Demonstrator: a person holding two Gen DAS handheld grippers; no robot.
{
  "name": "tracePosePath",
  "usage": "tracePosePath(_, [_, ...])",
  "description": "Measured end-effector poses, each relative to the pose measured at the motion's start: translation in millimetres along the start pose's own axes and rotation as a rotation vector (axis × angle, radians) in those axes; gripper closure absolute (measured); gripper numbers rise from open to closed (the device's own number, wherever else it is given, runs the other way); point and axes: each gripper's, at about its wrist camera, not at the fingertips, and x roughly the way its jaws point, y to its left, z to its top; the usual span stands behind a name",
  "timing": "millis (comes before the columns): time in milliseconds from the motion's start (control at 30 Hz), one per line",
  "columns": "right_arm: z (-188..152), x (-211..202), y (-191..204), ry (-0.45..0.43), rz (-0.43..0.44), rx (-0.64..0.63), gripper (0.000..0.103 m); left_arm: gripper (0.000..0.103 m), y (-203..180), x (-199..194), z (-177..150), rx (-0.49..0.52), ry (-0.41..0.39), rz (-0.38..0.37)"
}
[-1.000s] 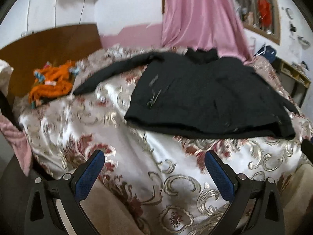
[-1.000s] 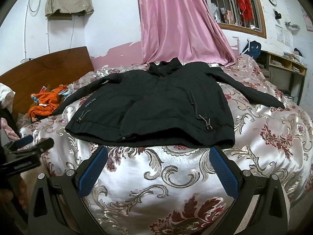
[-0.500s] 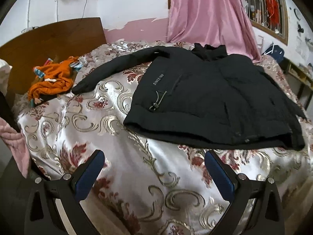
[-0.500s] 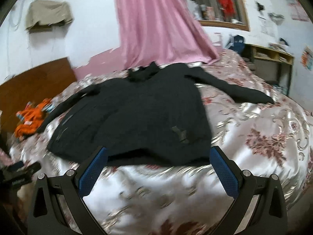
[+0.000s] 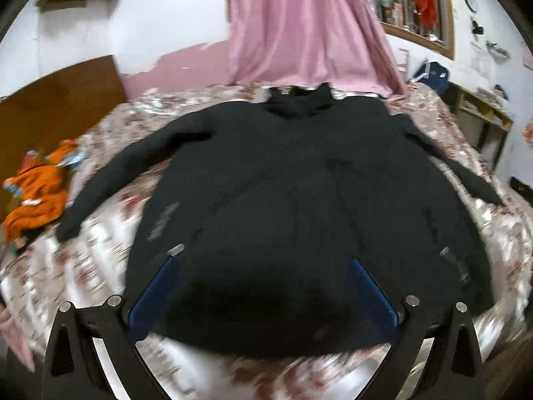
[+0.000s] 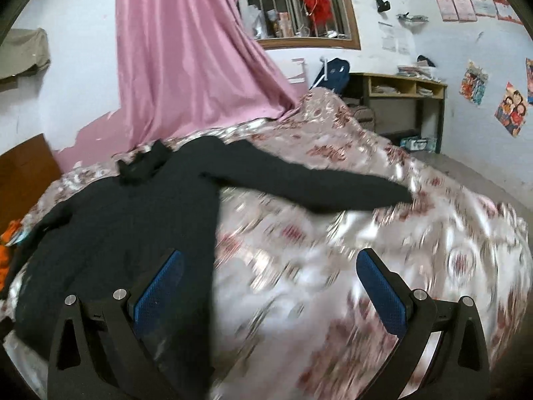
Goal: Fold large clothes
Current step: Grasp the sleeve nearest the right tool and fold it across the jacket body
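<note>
On the patterned bedspread the black jacket lies flat, collar toward the pink curtain, both sleeves spread wide. Big shift in the last second: the left gripper has swung in from the foot of the bed and now hangs over the jacket's hem, jaws wide apart, gripping nothing. The right gripper has turned away toward the outstretched sleeve, jaws also spread and empty. Both views are smeared with motion. No fold made yet; my read is they're lining up for a first grab, sleeve and hem.
</note>
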Motion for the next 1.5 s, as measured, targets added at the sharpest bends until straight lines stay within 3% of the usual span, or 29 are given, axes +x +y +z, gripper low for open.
tracePosePath(133, [40,57,-23,-0.020,-0.049,0.028,0.001,0.001,-33,29,41,-0.049,0.036,-0.173])
tracePosePath(267, [63,104,-59,-0.030,-0.098,0.133,0.001,0.001,-74,66,77,-0.022,0.092,-0.253])
tracePosePath(333, [63,124,-81,0.016,-0.066,0.215,0.001,0.001,-100,92,96,-0.008,0.145,-0.342])
tracePosePath(433, [62,148,-113,0.106,0.008,0.357,0.001,0.001,-130,122,121,-0.007,0.172,-0.396])
tracePosePath(600, [57,184,-135,0.258,-0.022,0.428,0.001,0.001,-169,169,158,-0.022,0.168,-0.374])
tracePosePath(700, [46,200,-138,0.289,0.006,0.464,0.001,0.001,-190,193,169,-0.024,0.153,-0.347])
tracePosePath(867, [28,222,-146,0.298,0.061,0.554,0.001,0.001,-210,230,183,-0.025,0.176,-0.331])
tracePosePath(1033, [-10,251,-168,0.307,0.213,0.854,0.001,0.001,-221,258,196,-0.088,0.180,-0.322])
tracePosePath(1167, [-16,265,-172,0.248,0.179,0.939,0.003,0.001,-226,272,197,-0.110,0.195,-0.301])
tracePosePath(1233, [-12,268,-169,0.233,0.150,0.932,0.013,0.001,-234,281,196,-0.067,0.211,-0.264])
tracePosePath(1300, [-9,273,-164,0.242,0.092,0.901,0.047,0.001,-242,291,191,-0.018,0.240,-0.228])
tracePosePath(1433, [-12,284,-160,0.239,0.089,0.931,0.060,0.000,-247,303,184,-0.010,0.276,-0.218])
tracePosePath(1500, [-8,289,-161,0.235,0.095,0.948,0.075,0.000,-251,306,182,0.016,0.294,-0.201])
